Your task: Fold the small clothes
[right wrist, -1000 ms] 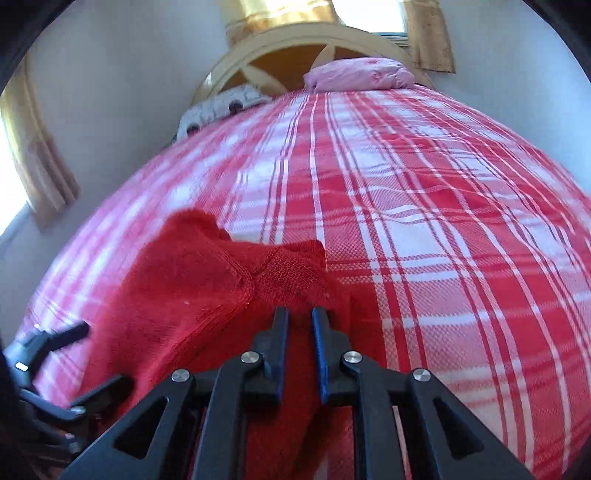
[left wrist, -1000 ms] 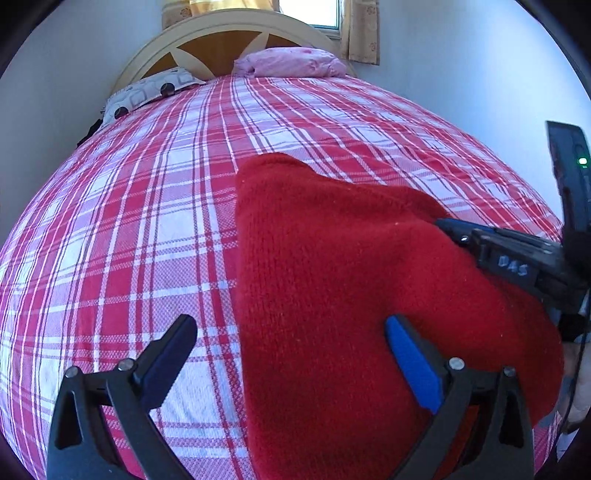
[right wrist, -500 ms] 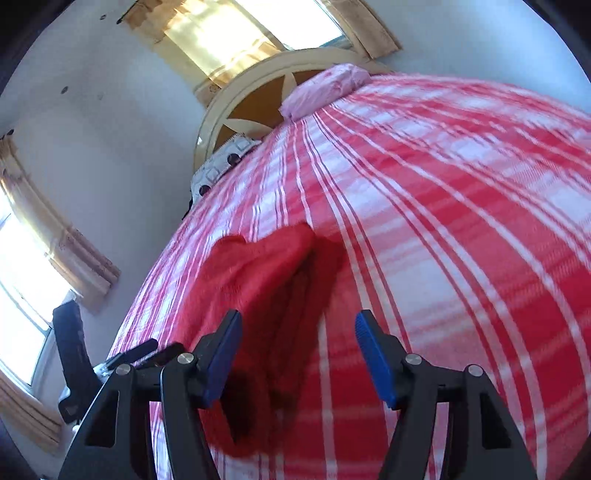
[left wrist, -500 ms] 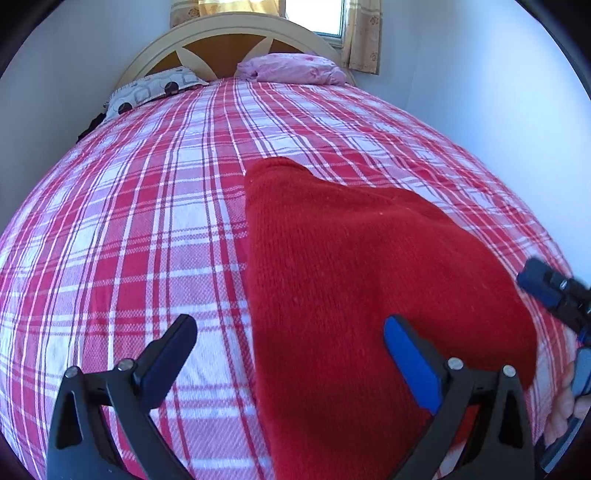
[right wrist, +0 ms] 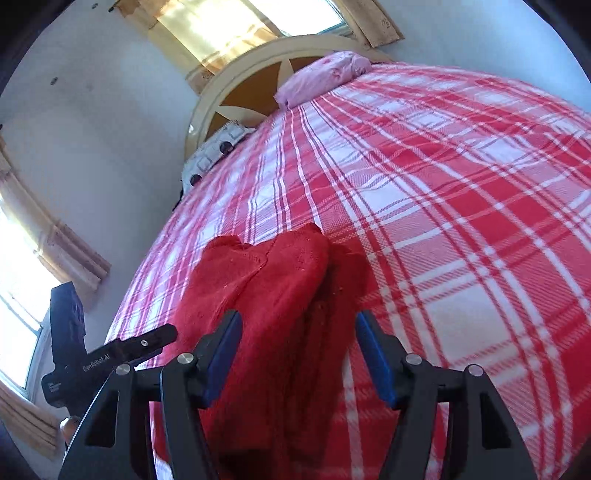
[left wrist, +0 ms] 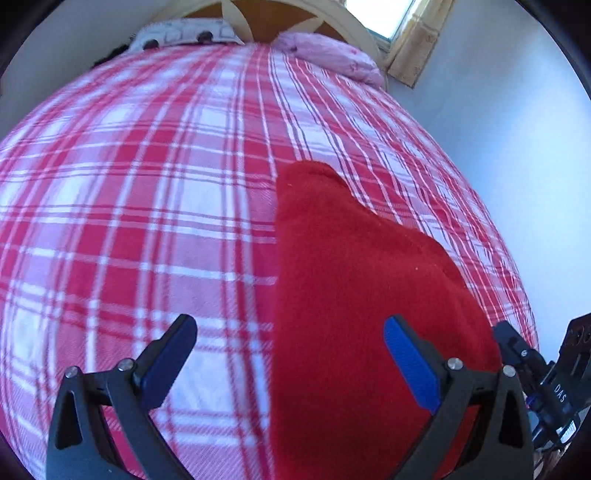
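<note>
Blue pads on black fingers (left wrist: pixel 410 365) of the left gripper (left wrist: pixel 291 354), spread wide, nothing pinched; right pad above the red knit garment (left wrist: pixel 351 295), left pad over the red-and-white plaid bedspread (left wrist: pixel 147 184). Right gripper (right wrist: pixel 299 350) likewise parted, hanging over the garment's folded edge without clamping it. Garment flat on the bedspread, folded, near the bed's close end. Farther off: pink pillow (right wrist: pixel 325 77), spotted white pillow (left wrist: pixel 181 33), cream headboard (right wrist: pixel 240 85), curtained window (right wrist: pixel 221 26).
</note>
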